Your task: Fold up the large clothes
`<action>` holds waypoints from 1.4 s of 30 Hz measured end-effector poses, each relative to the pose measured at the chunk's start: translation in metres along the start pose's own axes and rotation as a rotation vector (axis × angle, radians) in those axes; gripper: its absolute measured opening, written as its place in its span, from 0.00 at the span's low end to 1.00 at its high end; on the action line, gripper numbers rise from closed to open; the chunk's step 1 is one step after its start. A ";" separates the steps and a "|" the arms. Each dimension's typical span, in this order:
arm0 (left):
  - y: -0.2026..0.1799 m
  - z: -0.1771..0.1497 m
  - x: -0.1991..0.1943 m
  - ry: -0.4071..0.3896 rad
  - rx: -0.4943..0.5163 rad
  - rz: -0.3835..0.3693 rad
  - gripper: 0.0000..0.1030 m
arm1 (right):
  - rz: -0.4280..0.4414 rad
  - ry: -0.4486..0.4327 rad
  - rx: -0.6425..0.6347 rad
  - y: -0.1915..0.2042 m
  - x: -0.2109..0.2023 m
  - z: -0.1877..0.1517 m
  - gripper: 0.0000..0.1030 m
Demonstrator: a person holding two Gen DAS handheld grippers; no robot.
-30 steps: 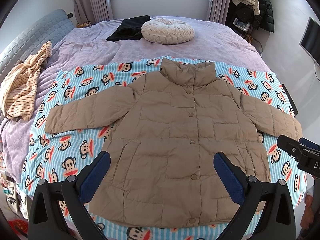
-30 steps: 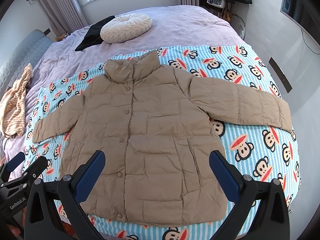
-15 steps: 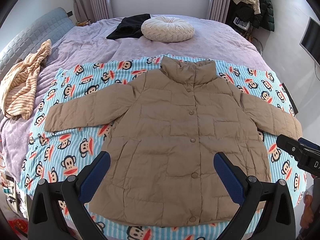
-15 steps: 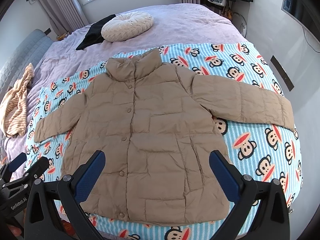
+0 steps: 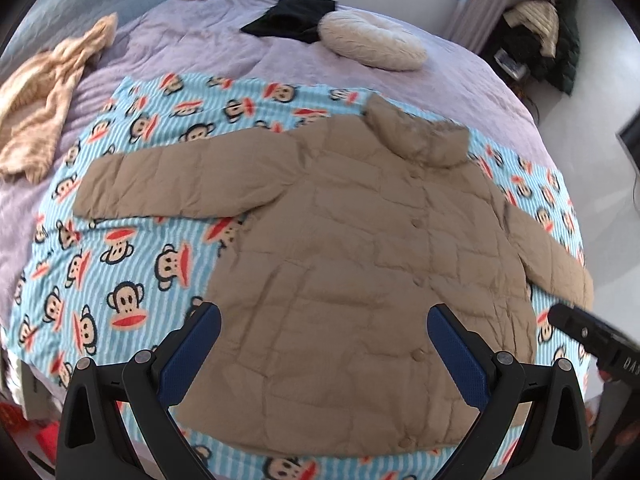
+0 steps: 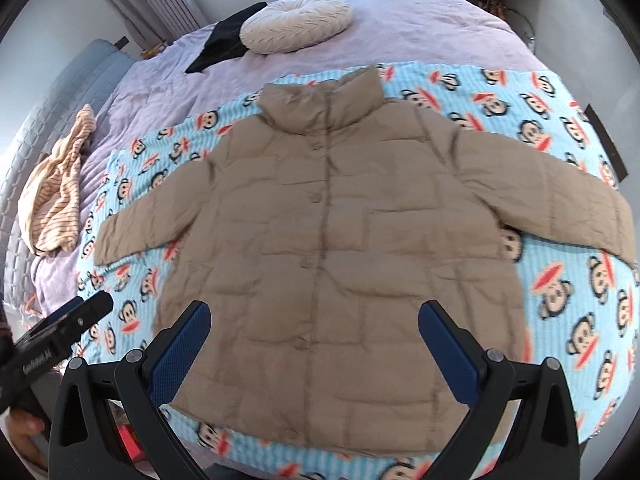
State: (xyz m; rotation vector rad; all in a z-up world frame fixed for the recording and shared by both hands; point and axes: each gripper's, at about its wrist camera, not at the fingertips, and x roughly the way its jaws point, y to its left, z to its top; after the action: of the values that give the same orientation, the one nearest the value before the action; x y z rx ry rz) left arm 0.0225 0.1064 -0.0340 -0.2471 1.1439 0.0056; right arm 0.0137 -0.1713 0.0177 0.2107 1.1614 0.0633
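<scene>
A tan quilted puffer jacket (image 5: 360, 264) lies flat and buttoned, front up, sleeves spread, on a blue monkey-print blanket (image 5: 120, 264). It also shows in the right wrist view (image 6: 344, 232) on the same blanket (image 6: 568, 292). My left gripper (image 5: 324, 344) is open and empty, hovering above the jacket's lower hem. My right gripper (image 6: 314, 340) is open and empty above the hem too. The right gripper's body shows at the right edge of the left view (image 5: 588, 336), and the left gripper's body at the left edge of the right view (image 6: 60, 340).
The blanket lies on a bed with a lilac cover (image 5: 224, 48). A round cream cushion (image 5: 376, 40) and a black garment (image 5: 292, 20) lie at the far end. A striped beige garment (image 5: 44, 92) lies at the left. Coats (image 5: 552, 32) hang at the back right.
Both views have shifted and tilted. The left gripper has moved left and turned, so the jacket sits more to the right. Both grippers stay open and empty.
</scene>
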 end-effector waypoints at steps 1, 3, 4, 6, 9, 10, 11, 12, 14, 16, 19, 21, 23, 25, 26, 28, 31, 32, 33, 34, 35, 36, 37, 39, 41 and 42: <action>0.012 0.005 0.005 0.002 -0.017 -0.005 1.00 | 0.011 -0.004 0.000 0.007 0.007 0.001 1.00; 0.041 0.016 0.017 0.012 -0.060 -0.012 1.00 | 0.022 0.021 0.003 0.023 0.023 0.003 1.00; 0.059 0.022 0.026 0.018 -0.084 -0.020 1.00 | 0.027 0.042 0.006 0.030 0.032 0.004 1.00; 0.091 0.032 0.044 0.032 -0.128 -0.041 1.00 | 0.024 0.085 0.018 0.047 0.054 0.008 1.00; 0.143 0.045 0.084 0.061 -0.214 -0.096 1.00 | -0.011 0.145 0.029 0.070 0.089 0.011 1.00; 0.158 0.048 0.098 0.068 -0.243 -0.127 1.00 | -0.010 0.161 0.035 0.074 0.099 0.010 1.00; 0.166 0.050 0.107 0.072 -0.261 -0.149 1.00 | 0.000 0.180 0.048 0.079 0.110 0.009 0.99; 0.180 0.054 0.124 0.079 -0.294 -0.190 1.00 | 0.013 0.194 0.058 0.085 0.121 0.008 0.96; 0.199 0.060 0.155 0.089 -0.341 -0.257 1.00 | 0.033 0.205 0.060 0.095 0.140 0.007 0.79; 0.207 0.065 0.179 0.097 -0.366 -0.307 1.00 | 0.037 0.230 0.051 0.106 0.160 0.006 0.48; 0.215 0.073 0.217 0.112 -0.400 -0.383 1.00 | 0.067 0.251 0.049 0.116 0.185 0.004 0.34; 0.218 0.080 0.239 0.113 -0.420 -0.425 1.00 | 0.066 0.262 0.034 0.126 0.201 0.007 0.34; 0.225 0.088 0.249 0.100 -0.442 -0.422 1.00 | 0.075 0.263 0.028 0.131 0.208 0.008 0.34; 0.238 0.100 0.247 0.049 -0.457 -0.424 1.00 | 0.088 0.251 0.017 0.136 0.214 0.012 0.34; 0.246 0.106 0.245 0.018 -0.464 -0.409 1.00 | 0.096 0.244 0.008 0.138 0.218 0.015 0.34; 0.271 0.119 0.240 -0.045 -0.488 -0.348 1.00 | 0.113 0.231 -0.009 0.144 0.226 0.023 0.34; 0.305 0.131 0.239 -0.079 -0.527 -0.240 0.93 | 0.141 0.193 -0.043 0.159 0.240 0.042 0.34; 0.313 0.133 0.241 -0.078 -0.544 -0.216 0.74 | 0.153 0.183 -0.047 0.164 0.246 0.049 0.34; 0.323 0.134 0.243 -0.072 -0.569 -0.210 0.61 | 0.170 0.169 -0.047 0.170 0.253 0.058 0.34; 0.329 0.135 0.246 -0.065 -0.590 -0.210 0.29 | 0.185 0.153 -0.050 0.177 0.259 0.066 0.34; 0.333 0.136 0.248 -0.063 -0.607 -0.225 0.09 | 0.198 0.135 -0.058 0.184 0.266 0.073 0.34; 0.334 0.137 0.244 -0.078 -0.615 -0.260 0.08 | 0.202 0.117 -0.067 0.191 0.273 0.080 0.33; 0.331 0.140 0.238 -0.097 -0.601 -0.256 0.08 | 0.203 0.104 -0.073 0.198 0.279 0.084 0.22; 0.316 0.150 0.215 -0.154 -0.484 -0.212 0.08 | 0.216 0.106 -0.070 0.207 0.295 0.091 0.14; 0.294 0.160 0.196 -0.193 -0.387 -0.195 0.08 | 0.209 0.131 -0.052 0.208 0.313 0.090 0.12; 0.279 0.165 0.181 -0.225 -0.332 -0.209 0.08 | 0.204 0.148 -0.043 0.207 0.322 0.087 0.11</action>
State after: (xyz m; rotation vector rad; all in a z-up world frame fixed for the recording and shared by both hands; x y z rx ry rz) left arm 0.2099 0.3886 -0.1859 -0.6450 0.8846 0.0383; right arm 0.2344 0.0710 -0.1994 0.2896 1.2817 0.2874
